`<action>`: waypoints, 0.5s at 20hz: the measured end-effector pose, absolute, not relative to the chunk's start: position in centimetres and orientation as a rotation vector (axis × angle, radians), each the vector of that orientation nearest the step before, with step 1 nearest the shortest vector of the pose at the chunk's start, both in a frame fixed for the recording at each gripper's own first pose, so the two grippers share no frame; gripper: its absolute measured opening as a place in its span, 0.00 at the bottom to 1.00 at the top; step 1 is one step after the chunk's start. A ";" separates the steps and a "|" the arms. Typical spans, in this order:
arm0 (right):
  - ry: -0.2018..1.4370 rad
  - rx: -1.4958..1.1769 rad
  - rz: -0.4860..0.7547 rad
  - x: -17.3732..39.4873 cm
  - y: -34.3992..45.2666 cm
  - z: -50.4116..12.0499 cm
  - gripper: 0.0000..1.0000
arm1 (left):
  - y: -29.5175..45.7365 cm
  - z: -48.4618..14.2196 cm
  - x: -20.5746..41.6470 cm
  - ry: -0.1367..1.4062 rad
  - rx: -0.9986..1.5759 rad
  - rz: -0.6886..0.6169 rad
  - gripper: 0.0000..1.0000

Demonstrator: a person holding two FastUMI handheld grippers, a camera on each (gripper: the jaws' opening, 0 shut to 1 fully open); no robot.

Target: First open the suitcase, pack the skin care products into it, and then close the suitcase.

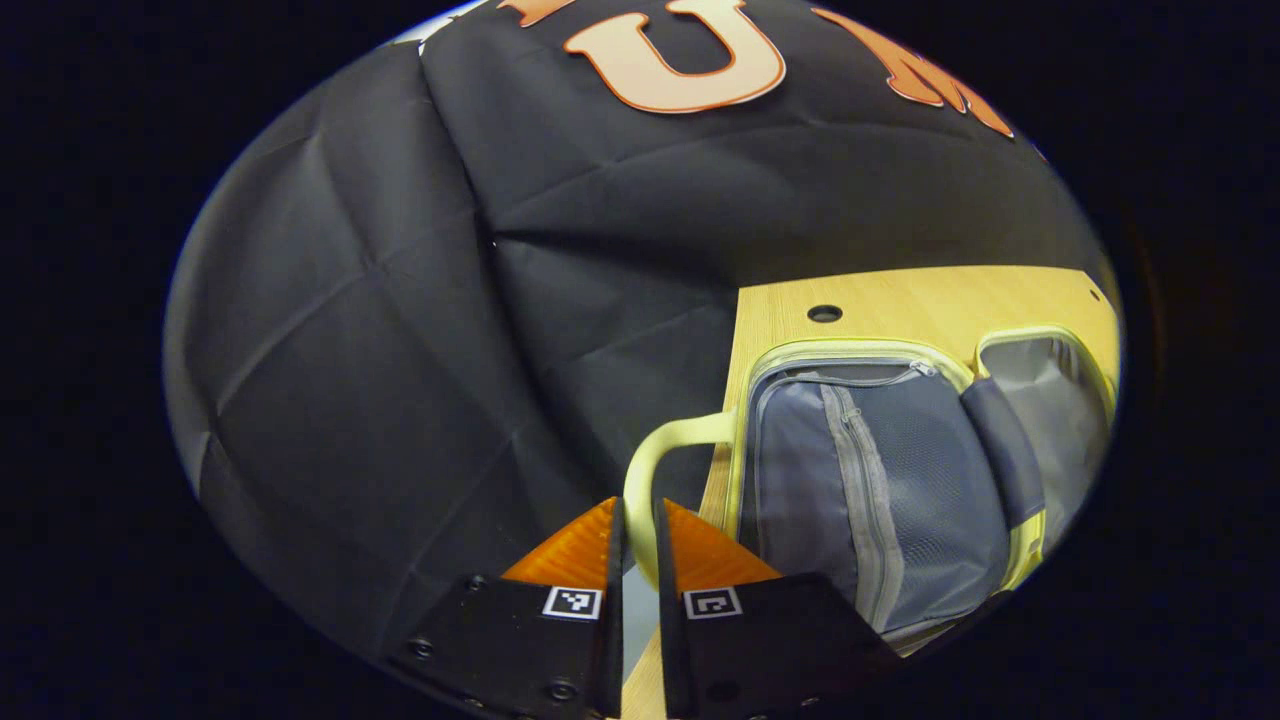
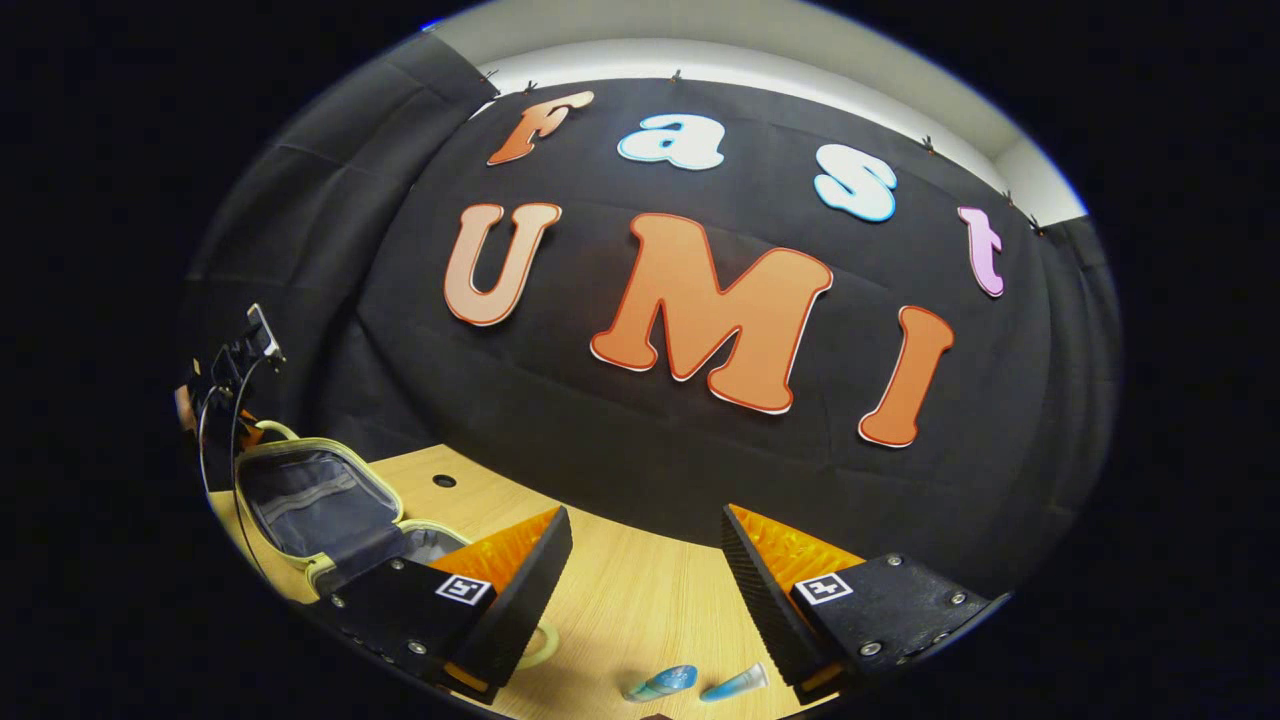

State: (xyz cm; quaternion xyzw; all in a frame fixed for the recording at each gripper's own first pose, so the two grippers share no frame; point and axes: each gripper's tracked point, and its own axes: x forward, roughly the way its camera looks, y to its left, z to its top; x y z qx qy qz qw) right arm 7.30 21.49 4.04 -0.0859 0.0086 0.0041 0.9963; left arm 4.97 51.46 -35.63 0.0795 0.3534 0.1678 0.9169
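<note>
Right gripper view | wooden table [image 2: 640,600] | black cloth wall [image 2: 620,440] | suitcase [image 2: 310,500] open

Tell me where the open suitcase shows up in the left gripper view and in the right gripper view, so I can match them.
Left gripper view: the suitcase lies open at lower right, its handle between the left tongs.
Right gripper view: the suitcase sits at lower left, lid raised, behind the right tongs, which stand open.
Shared landmark: the round hole in the wooden table, just beyond the suitcase.
</note>
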 end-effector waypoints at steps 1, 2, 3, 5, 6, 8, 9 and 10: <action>0.017 -0.170 0.005 7.2 21.4 4.1 0.95 | 51.4 -35.0 5.2 0.700 0.173 0.338 0.16; 0.021 -0.168 0.000 6.8 21.1 3.9 0.95 | 50.9 -34.3 5.3 0.662 0.174 0.325 0.14; 0.028 -0.166 -0.008 6.5 20.8 3.7 0.95 | 49.8 -33.2 5.7 0.627 0.184 0.307 0.23; 0.037 -0.170 -0.017 6.0 20.1 3.2 0.95 | 47.7 -30.6 6.3 0.568 0.224 0.284 0.51; 0.039 -0.172 -0.020 5.7 19.5 3.0 0.95 | 46.5 -29.2 6.6 0.536 0.240 0.265 0.60; 0.033 -0.168 -0.027 5.3 18.4 3.0 0.95 | 43.8 -26.7 6.8 0.490 0.266 0.236 0.81; 0.033 -0.164 -0.032 5.1 17.8 2.9 0.95 | 42.1 -25.6 6.9 0.462 0.262 0.216 0.92; 0.033 -0.159 -0.030 4.8 17.1 2.5 0.95 | 40.5 -24.3 6.7 0.439 0.259 0.204 0.93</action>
